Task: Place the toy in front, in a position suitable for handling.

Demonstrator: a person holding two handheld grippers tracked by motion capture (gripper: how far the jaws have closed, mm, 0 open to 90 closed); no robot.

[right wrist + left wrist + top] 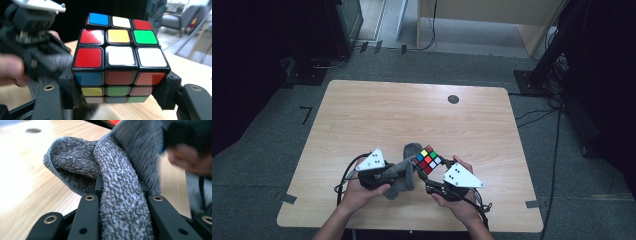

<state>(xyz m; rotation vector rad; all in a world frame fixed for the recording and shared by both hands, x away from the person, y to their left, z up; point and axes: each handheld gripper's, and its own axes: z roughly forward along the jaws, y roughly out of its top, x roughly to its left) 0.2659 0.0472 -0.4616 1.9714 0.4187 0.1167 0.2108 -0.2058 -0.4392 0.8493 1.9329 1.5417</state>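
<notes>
Pinching a bunched grey cloth tight between its two black jaws, the left gripper holds it just beside the puzzle cube, and the cloth spills out past the jaw tips in a soft fold. The right gripper has its jaws spread partway and pressed on both sides of the colourful cube, which sits right between them and sticks up above them. Under the jaws lies a light wooden table, with grey carpet around it.
</notes>
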